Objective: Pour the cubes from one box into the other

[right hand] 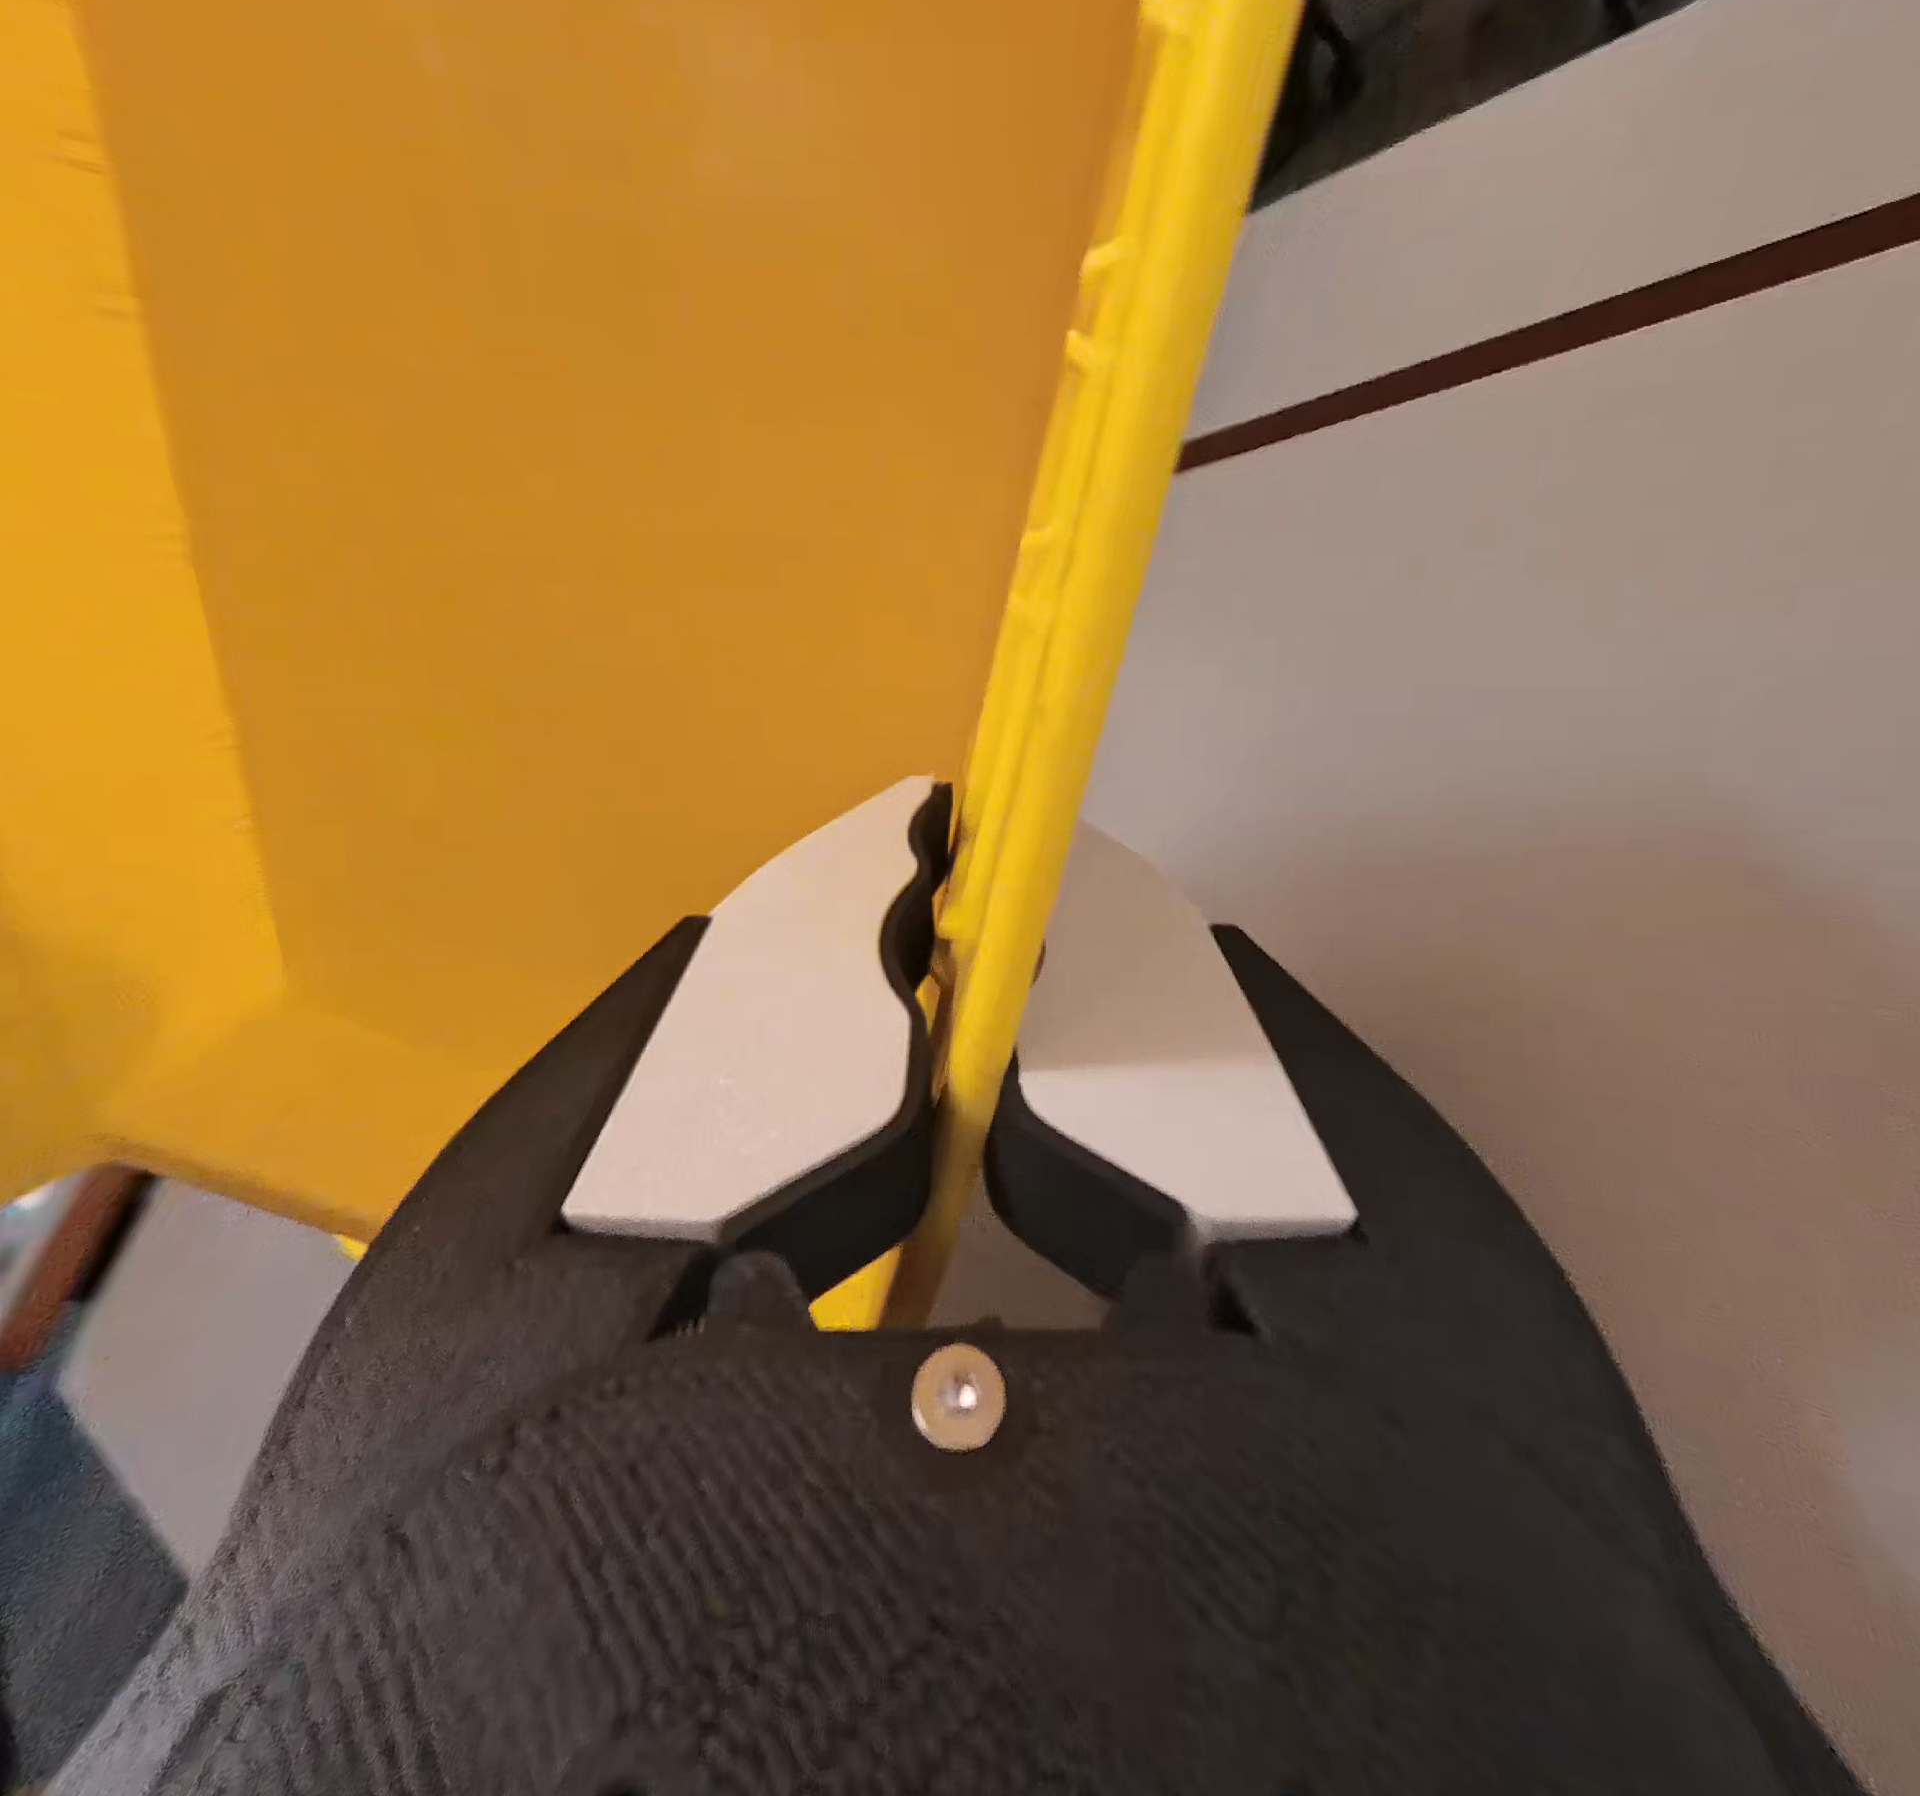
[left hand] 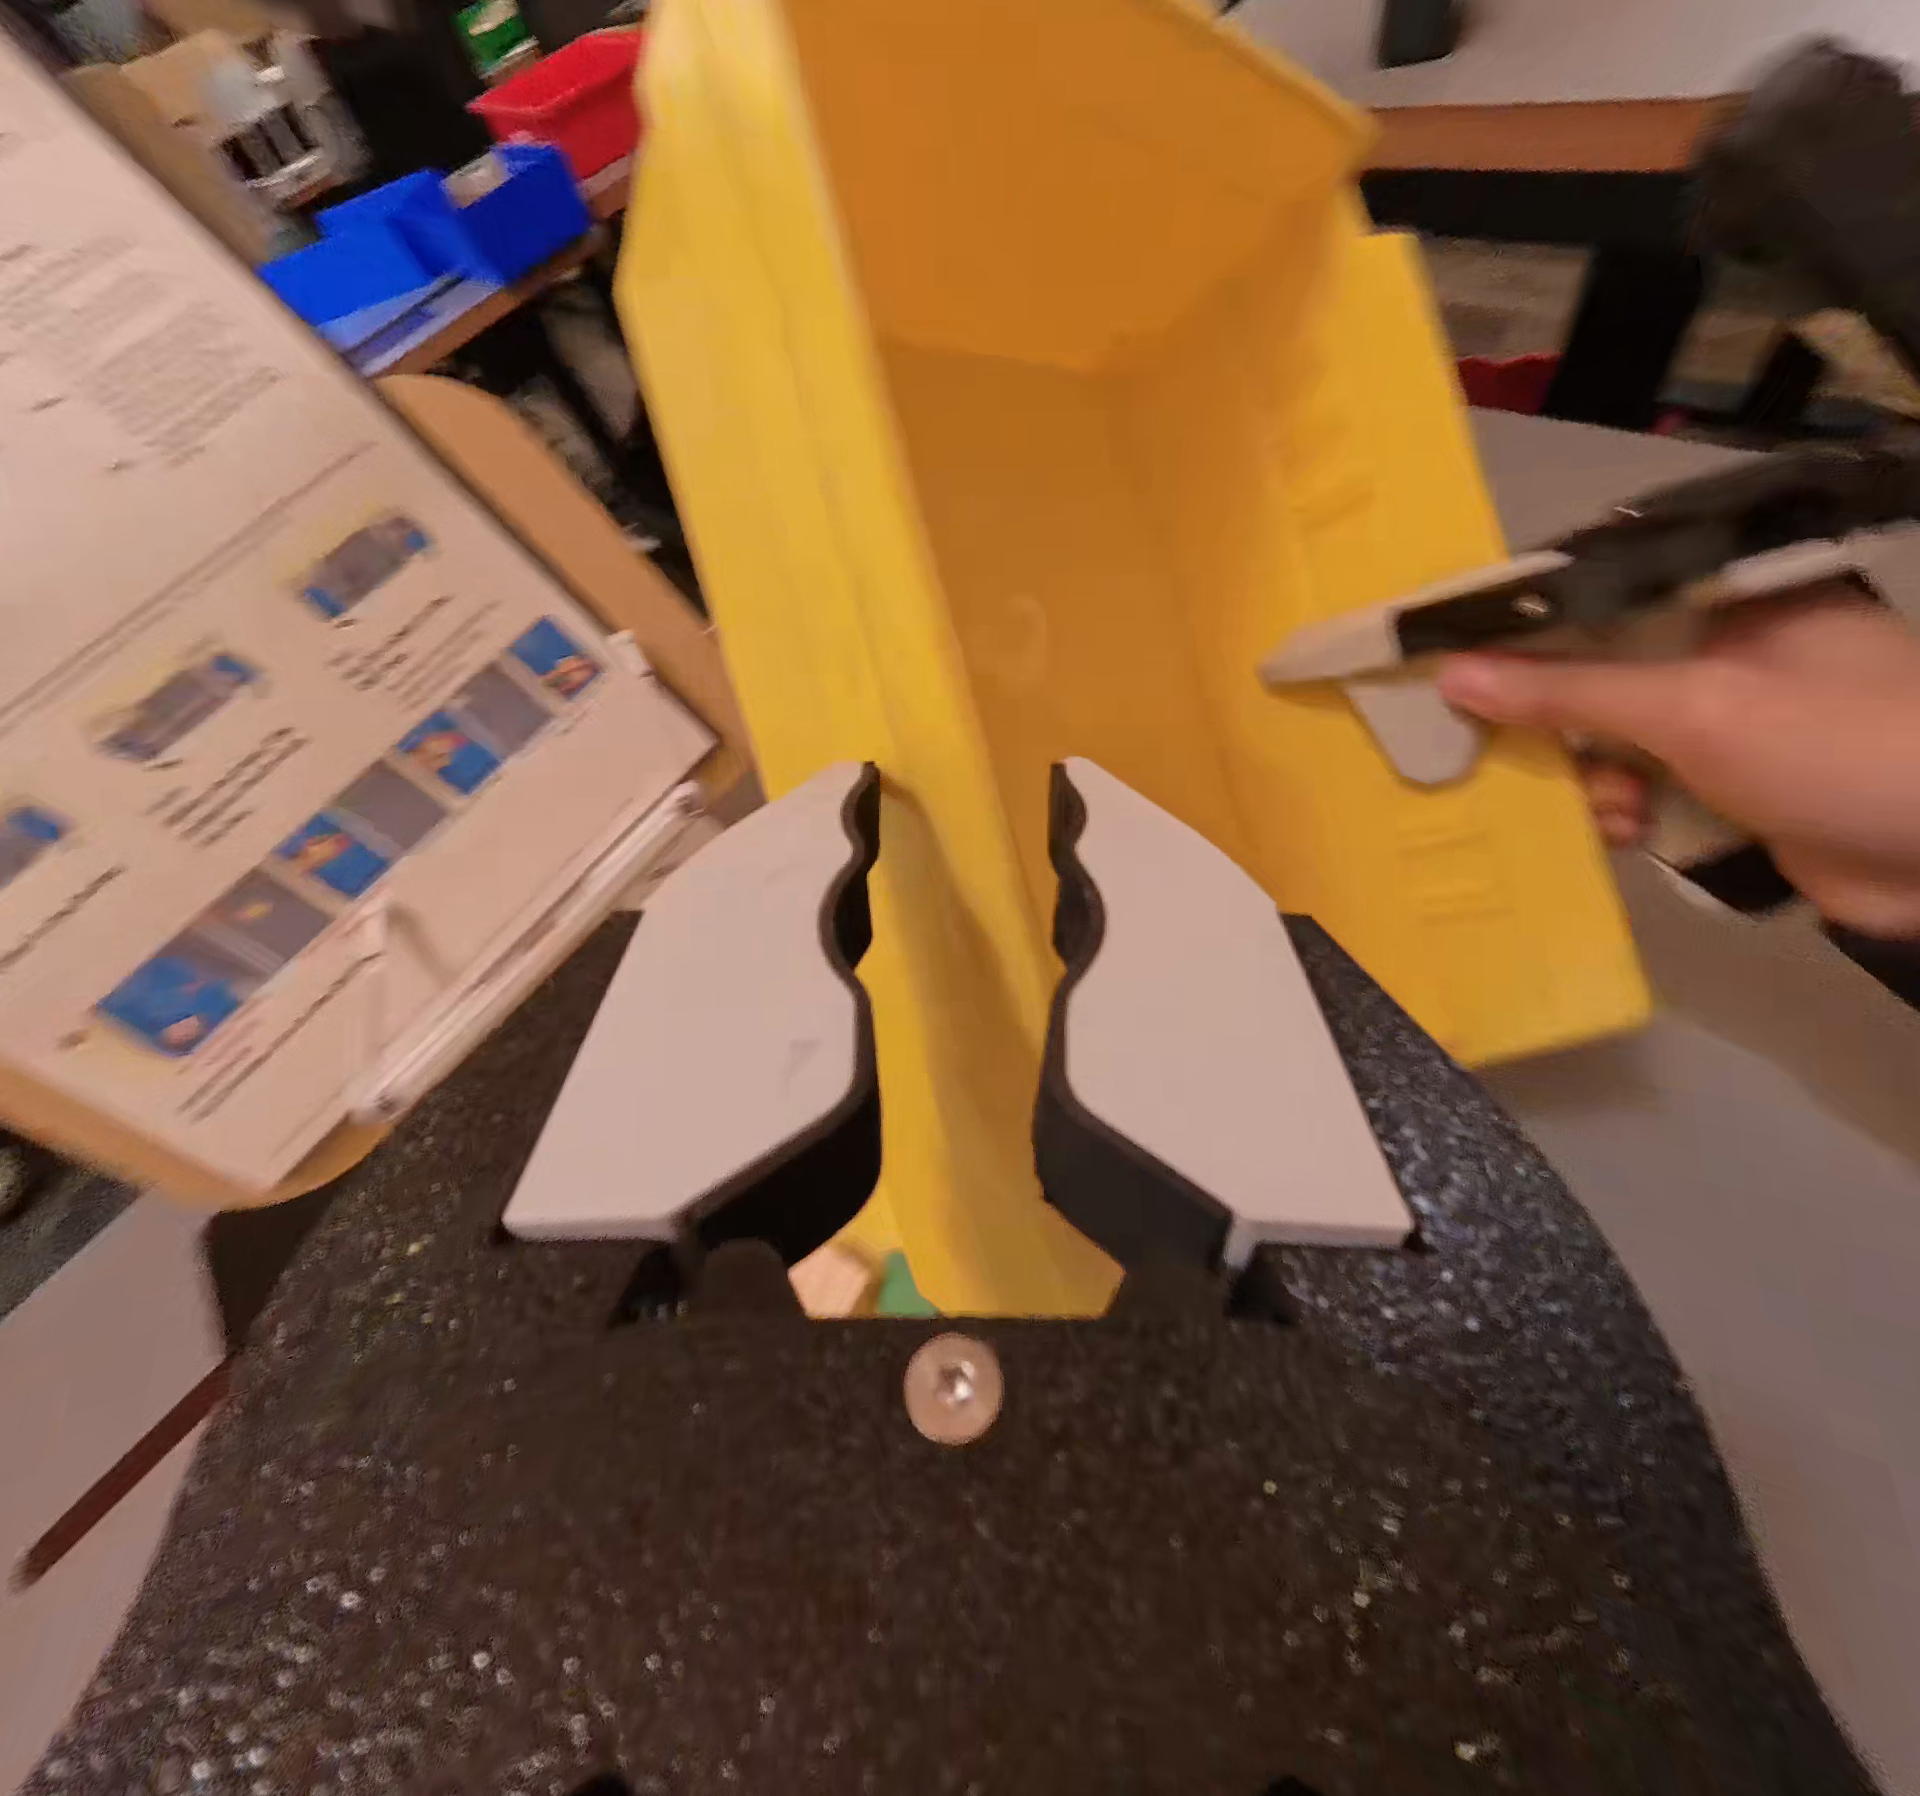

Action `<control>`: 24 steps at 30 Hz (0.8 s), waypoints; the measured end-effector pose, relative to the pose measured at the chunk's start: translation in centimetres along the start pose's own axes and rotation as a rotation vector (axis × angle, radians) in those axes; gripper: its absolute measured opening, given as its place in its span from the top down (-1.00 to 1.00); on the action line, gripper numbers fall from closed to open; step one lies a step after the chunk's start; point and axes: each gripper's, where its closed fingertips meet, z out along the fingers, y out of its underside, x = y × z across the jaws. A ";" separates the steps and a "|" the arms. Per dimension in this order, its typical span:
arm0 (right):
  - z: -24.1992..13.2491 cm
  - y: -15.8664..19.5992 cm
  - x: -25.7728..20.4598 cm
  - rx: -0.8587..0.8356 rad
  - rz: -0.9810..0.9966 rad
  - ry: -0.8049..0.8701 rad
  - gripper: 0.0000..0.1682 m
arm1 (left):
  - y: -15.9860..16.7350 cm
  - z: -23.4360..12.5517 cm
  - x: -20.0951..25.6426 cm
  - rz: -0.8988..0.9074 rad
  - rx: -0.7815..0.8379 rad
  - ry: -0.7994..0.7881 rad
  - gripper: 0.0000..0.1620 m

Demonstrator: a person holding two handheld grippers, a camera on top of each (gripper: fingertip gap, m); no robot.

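A yellow plastic box is lifted off the table and tipped steeply; what I see of its inside is empty. My left gripper is shut on the box's near wall. My right gripper is shut on the box's opposite wall, which runs as a thin ribbed yellow rim between its fingers; it also shows in the left wrist view, held by a hand. A wooden cube and a green cube peek out below my left fingers. The other box is hidden.
A grey table with a dark seam line lies below. A printed board leans at the left. Blue bins and a red bin stand on a far table.
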 end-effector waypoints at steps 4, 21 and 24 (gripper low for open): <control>-1.6 -2.1 4.7 -0.070 -0.166 0.164 0.94 | 0.8 0.4 2.2 0.022 0.076 0.024 0.63; -8.5 -0.7 26.5 -0.712 -0.162 0.435 0.90 | 21.6 -11.9 -13.5 -0.326 -0.198 -0.239 0.22; -7.5 0.4 27.1 -0.730 -0.103 0.393 0.89 | 25.2 -12.1 -14.1 -0.349 -0.285 -0.216 0.20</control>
